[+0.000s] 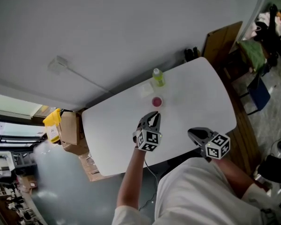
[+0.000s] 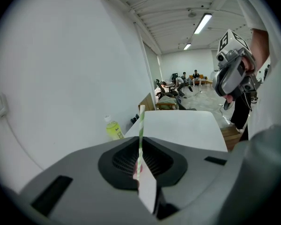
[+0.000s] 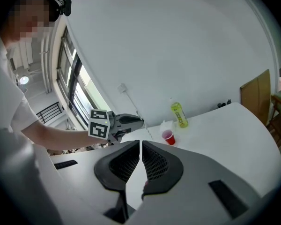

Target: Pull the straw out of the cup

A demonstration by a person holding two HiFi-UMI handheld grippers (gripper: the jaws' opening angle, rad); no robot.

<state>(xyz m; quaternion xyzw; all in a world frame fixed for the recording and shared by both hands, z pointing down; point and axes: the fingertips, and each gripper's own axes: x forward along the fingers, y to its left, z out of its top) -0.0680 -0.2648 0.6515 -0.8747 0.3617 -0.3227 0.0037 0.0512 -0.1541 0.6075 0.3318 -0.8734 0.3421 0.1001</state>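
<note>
A green-and-white striped straw [image 2: 141, 125] stands up between the jaws of my left gripper [image 2: 141, 144], which is shut on it. In the head view the left gripper [image 1: 154, 115] hovers just in front of the small red cup [image 1: 157, 101] on the white table [image 1: 196, 97], with the straw clear of the cup. My right gripper [image 1: 193, 133] hangs above the table's near edge, to the right. Its jaws [image 3: 140, 143] are shut with nothing between them. From the right gripper view, the cup [image 3: 168, 137] stands beyond the left gripper [image 3: 131, 122].
A yellow-green drink bottle [image 1: 158, 77] stands behind the cup, with a white wrapper [image 1: 146, 89] beside it. The table backs onto a white wall. Cardboard boxes [image 1: 70, 130] sit on the floor to the left, and chairs [image 1: 260, 93] stand to the right.
</note>
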